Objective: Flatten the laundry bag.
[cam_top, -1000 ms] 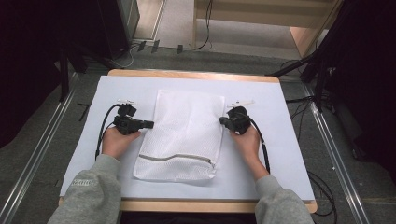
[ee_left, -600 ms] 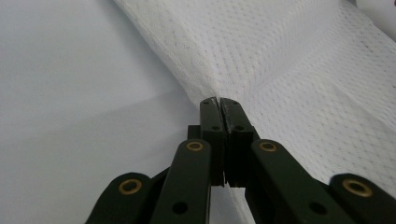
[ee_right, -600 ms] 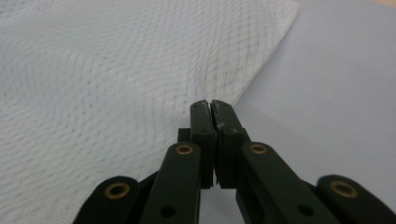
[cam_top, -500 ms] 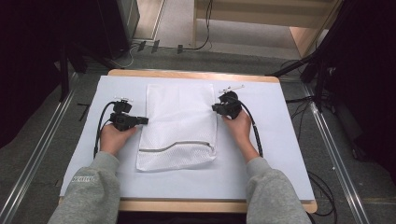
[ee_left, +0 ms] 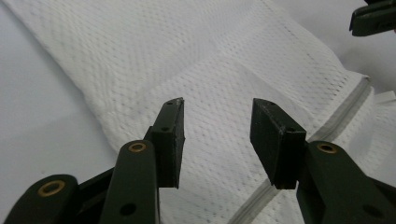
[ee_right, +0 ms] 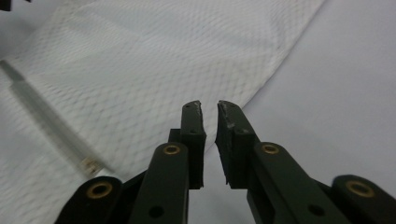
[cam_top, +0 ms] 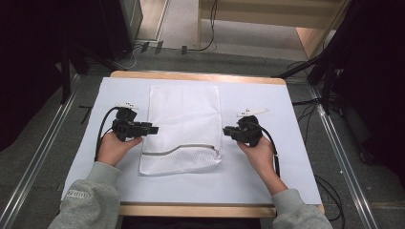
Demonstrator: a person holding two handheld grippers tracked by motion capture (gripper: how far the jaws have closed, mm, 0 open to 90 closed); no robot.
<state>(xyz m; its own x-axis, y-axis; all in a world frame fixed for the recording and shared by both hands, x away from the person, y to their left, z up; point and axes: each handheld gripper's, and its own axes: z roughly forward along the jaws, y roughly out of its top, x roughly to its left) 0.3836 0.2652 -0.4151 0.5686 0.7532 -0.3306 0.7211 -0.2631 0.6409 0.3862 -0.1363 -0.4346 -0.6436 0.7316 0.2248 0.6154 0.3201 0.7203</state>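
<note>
White sheet point(cam_top: 286, 157) spread over a wooden-edged table point(cam_top: 196, 76), dark floor and cables beyond. At the centre of the sheet, lying flat: white mesh laundry bag point(cam_top: 184, 126), long side running away from the person, far edge near the table's far rim. Zipper point(cam_top: 181, 149) curving across the near part of the bag, closed as far as can be told. Mesh surface with a few soft creases in the left gripper view point(ee_left: 196, 60), and the zipper band slanting down at lower right point(ee_left: 345, 112).

At the bag's left edge, above the cloth: left gripper point(cam_top: 152, 129), held in the left hand point(cam_top: 114, 145), pointing across toward the bag's middle. Jaws apart with a clear gap in its own view point(ee_left: 217, 135), having just been opening; nothing between the pads, only mesh visible below them. Tip of the other gripper at the upper right corner of that view point(ee_left: 373, 16).

Just off the bag's right edge, level with the zipper: right gripper point(cam_top: 228, 131), held in the right hand point(cam_top: 258, 152), pointing toward the bag. Jaws nearly together in its own view point(ee_right: 210, 140), a narrow slit left, having just been closing; nothing caught between them. Bag's edge running diagonally beneath the tips, bare sheet to the right point(ee_right: 336, 84). Black cables trailing from both grippers back along the forearms; grey sleeves at the near table edge.
</note>
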